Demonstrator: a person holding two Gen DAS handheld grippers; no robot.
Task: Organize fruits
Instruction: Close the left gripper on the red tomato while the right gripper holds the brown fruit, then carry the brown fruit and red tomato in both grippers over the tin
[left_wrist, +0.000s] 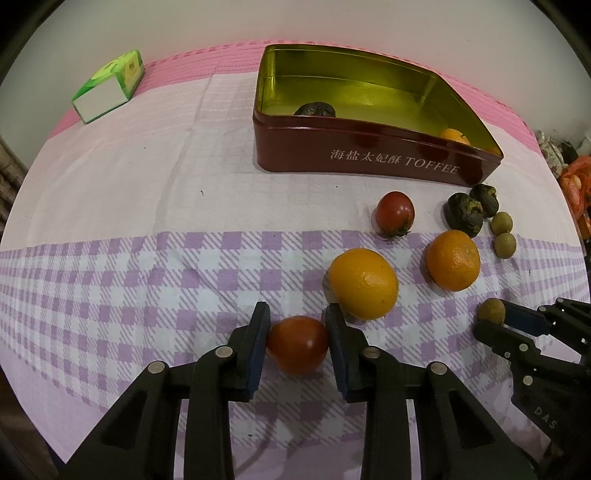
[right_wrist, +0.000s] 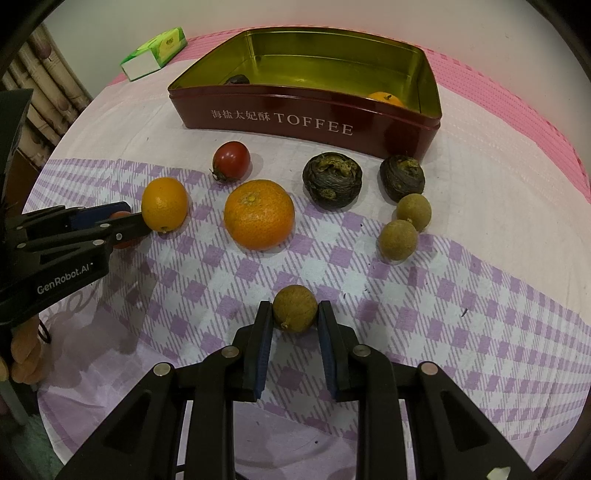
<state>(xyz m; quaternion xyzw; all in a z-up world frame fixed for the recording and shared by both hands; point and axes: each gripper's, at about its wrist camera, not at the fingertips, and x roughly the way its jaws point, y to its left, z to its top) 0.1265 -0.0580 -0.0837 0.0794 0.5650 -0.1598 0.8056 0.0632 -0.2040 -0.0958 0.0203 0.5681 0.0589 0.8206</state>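
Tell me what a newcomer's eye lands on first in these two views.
First, the two grips up front: the left gripper shut on a red tomato, the right gripper shut on a small brown longan. Behind them, the open red toffee tin stands at the back of the checked cloth, with an orange in its right end.

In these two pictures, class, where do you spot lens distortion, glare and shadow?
Left wrist view: the fisheye bows the toffee tin and darkens the corners. Right wrist view: the tin's gold inner wall reflects light, and the left claw casts a soft shadow on the checked cloth.
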